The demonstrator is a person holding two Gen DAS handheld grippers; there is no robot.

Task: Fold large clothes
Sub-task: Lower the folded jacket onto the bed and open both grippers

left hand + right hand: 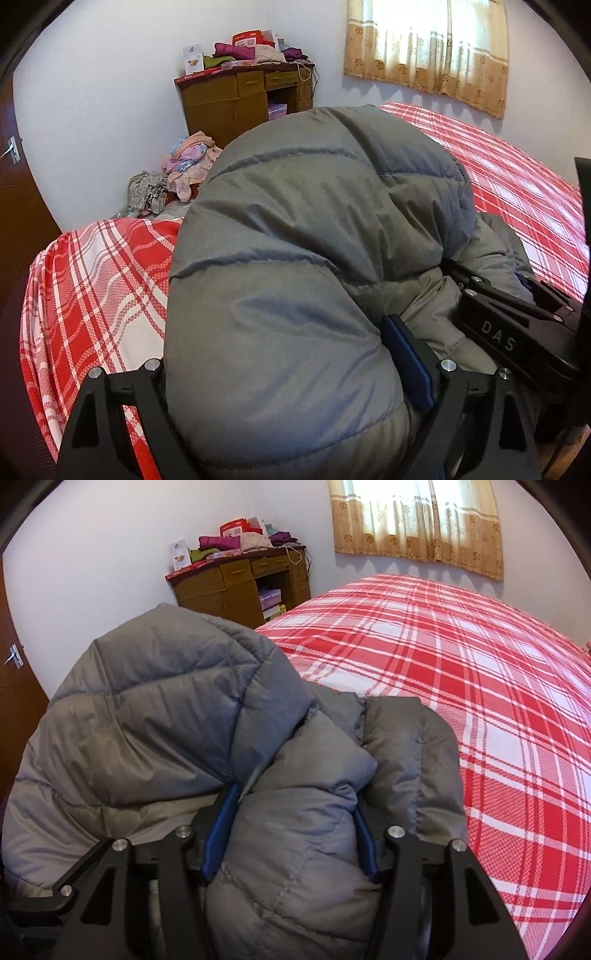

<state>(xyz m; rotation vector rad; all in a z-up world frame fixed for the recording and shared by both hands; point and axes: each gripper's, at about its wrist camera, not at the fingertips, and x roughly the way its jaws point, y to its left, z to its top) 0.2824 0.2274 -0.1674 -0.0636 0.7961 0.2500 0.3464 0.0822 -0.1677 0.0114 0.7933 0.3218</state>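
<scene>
A big grey puffer jacket (pixel 303 240) is bunched up over the near edge of the bed. My left gripper (pixel 288 369) is shut on a thick fold of it, which fills the space between the fingers (pixel 406 362). My right gripper (pixel 291 830) is shut on another thick fold of the same jacket (pixel 166 709), squeezed between its blue pads (pixel 218 838). The right gripper also shows in the left wrist view (pixel 509 328), close on the right against the jacket.
The bed (pixel 461 672) has a red and white plaid cover. A wooden desk (pixel 243 99) stacked with clothes and boxes stands by the far wall. Loose clothes (pixel 184 166) are piled beside it. A curtained window (pixel 432 48) is at the back, a door (pixel 14 192) at left.
</scene>
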